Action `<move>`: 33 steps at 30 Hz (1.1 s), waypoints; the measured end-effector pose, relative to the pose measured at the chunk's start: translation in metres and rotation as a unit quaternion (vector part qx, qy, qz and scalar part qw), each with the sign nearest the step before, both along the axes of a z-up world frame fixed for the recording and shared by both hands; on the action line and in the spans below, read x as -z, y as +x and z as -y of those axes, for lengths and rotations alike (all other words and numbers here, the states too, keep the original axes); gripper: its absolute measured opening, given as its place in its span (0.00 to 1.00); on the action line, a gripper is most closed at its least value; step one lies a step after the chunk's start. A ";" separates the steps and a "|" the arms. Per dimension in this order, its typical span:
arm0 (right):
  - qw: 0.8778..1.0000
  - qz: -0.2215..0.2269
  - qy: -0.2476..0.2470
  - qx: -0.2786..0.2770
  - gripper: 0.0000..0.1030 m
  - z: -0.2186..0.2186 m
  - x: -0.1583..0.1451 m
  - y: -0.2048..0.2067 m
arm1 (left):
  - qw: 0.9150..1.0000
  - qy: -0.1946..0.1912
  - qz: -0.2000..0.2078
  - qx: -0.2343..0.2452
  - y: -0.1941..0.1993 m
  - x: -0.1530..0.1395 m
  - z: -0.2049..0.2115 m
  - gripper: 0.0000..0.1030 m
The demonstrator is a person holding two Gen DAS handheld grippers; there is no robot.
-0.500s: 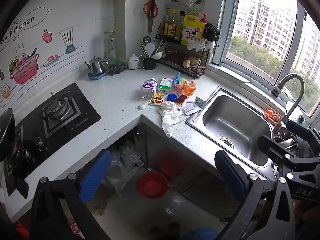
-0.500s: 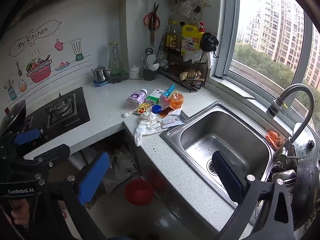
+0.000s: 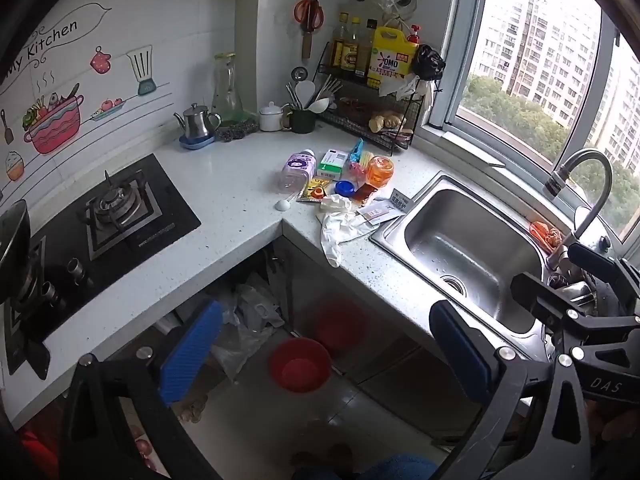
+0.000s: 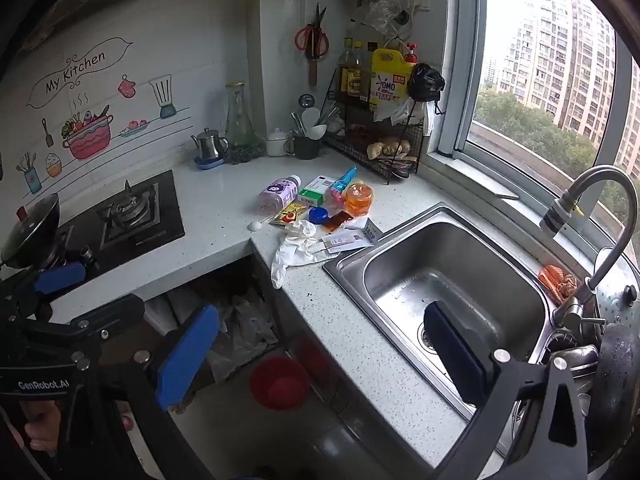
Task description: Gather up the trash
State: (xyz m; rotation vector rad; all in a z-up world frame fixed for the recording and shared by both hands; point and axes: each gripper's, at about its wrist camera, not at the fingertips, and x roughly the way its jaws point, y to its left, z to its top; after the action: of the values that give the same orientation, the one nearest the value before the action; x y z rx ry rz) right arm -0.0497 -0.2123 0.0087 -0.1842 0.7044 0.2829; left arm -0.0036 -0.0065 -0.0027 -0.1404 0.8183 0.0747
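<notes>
Both grippers hang in the air well short of the counter, tilted down toward it. Left gripper has its blue pads spread wide with nothing between them, over the floor in front of the corner cabinet. Right gripper is spread just as wide and empty too, its right pad over the near part of the sink.

Trash sits in a loose heap on the white speckled counter, at the inner corner, between the gas hob on the left and the sink on the right. In it I can make out a clear bottle with a purple label lying on its side, a small green-and-white box, an orange plastic tub, a blue cap, a yellow sachet, some printed paper slips at the sink's rim, and a crumpled white glove drooping over the counter's near edge. A small white ball lies just left of the heap.

Down on the floor, under the counter, stands a red basin, with crumpled clear plastic bags just left of it. On the far right of the sink is a curved tap.
</notes>
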 end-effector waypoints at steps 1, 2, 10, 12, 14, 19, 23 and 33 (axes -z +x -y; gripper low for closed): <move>1.000 -0.001 0.001 -0.002 1.00 0.001 0.000 0.000 | 1.000 0.001 0.000 0.000 -0.001 0.000 0.001 1.00; 1.000 -0.001 0.002 -0.002 1.00 0.002 0.001 -0.001 | 1.000 0.003 0.000 0.000 -0.002 0.000 0.002 1.00; 1.000 -0.005 0.006 -0.004 1.00 0.003 0.003 -0.002 | 1.000 0.006 -0.001 -0.001 -0.002 0.003 0.003 1.00; 1.000 -0.004 0.006 -0.005 1.00 0.002 0.001 -0.002 | 1.000 0.007 0.000 -0.001 -0.002 0.002 0.004 1.00; 1.000 -0.001 0.007 -0.006 1.00 0.002 0.000 -0.003 | 1.000 0.011 0.000 -0.001 -0.002 0.002 0.004 1.00; 1.000 -0.001 0.008 -0.011 1.00 0.001 0.001 -0.004 | 1.000 0.011 0.001 -0.001 -0.002 0.004 0.006 1.00; 1.000 -0.002 0.009 -0.011 1.00 0.002 0.002 -0.004 | 1.000 0.008 0.001 -0.001 -0.004 0.005 0.007 1.00; 1.000 -0.002 0.007 -0.007 1.00 0.004 0.004 -0.005 | 1.000 0.007 0.002 0.001 -0.007 0.004 0.008 1.00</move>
State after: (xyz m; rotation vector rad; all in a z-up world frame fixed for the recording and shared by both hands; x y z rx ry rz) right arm -0.0543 -0.2161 0.0046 -0.1759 0.7051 0.3024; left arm -0.0110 -0.0143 -0.0063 -0.1262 0.8127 0.0794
